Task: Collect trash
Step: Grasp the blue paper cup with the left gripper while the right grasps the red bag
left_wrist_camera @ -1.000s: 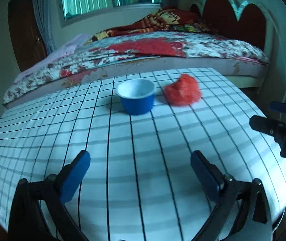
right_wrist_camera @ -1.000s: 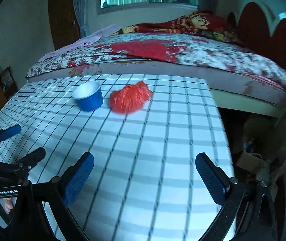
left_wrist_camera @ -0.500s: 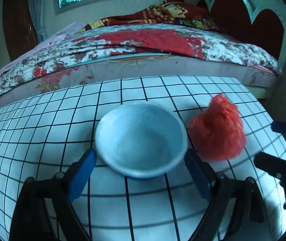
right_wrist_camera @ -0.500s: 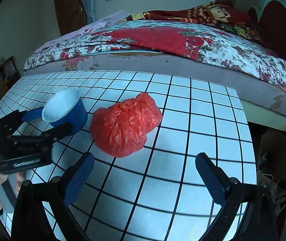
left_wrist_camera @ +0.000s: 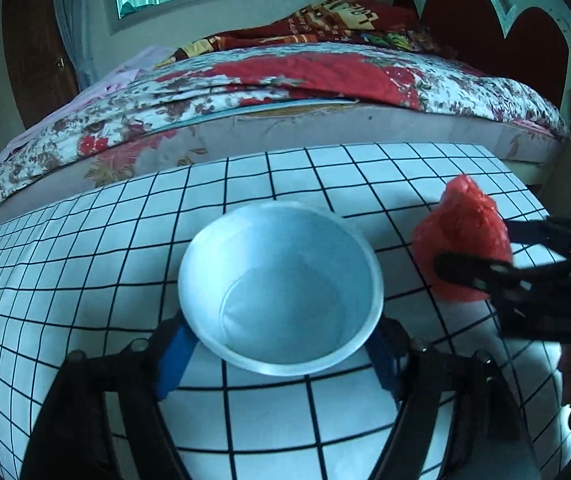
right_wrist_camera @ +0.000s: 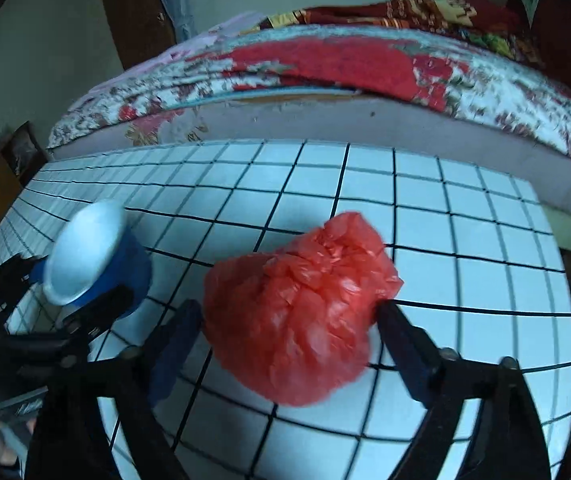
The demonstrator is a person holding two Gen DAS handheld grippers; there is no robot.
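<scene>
Nearest the left wrist camera, the left gripper brackets a blue cup with a white, empty inside; its blue pads sit against the cup's sides low down, so it looks closed on the cup, though contact is partly hidden under the rim. Nearest the right wrist camera, the right gripper has narrowed around a crumpled red plastic bag, both pads touching its flanks. The bag lies on the checked bench, just right of the cup. Judging by this, the collecting is at its start: both things are grasped but neither is clearly lifted, and the bag is not yet in the cup. Both grippers point forward and slightly down, side by side. Beyond the bench stands a bed with a floral cover.
</scene>
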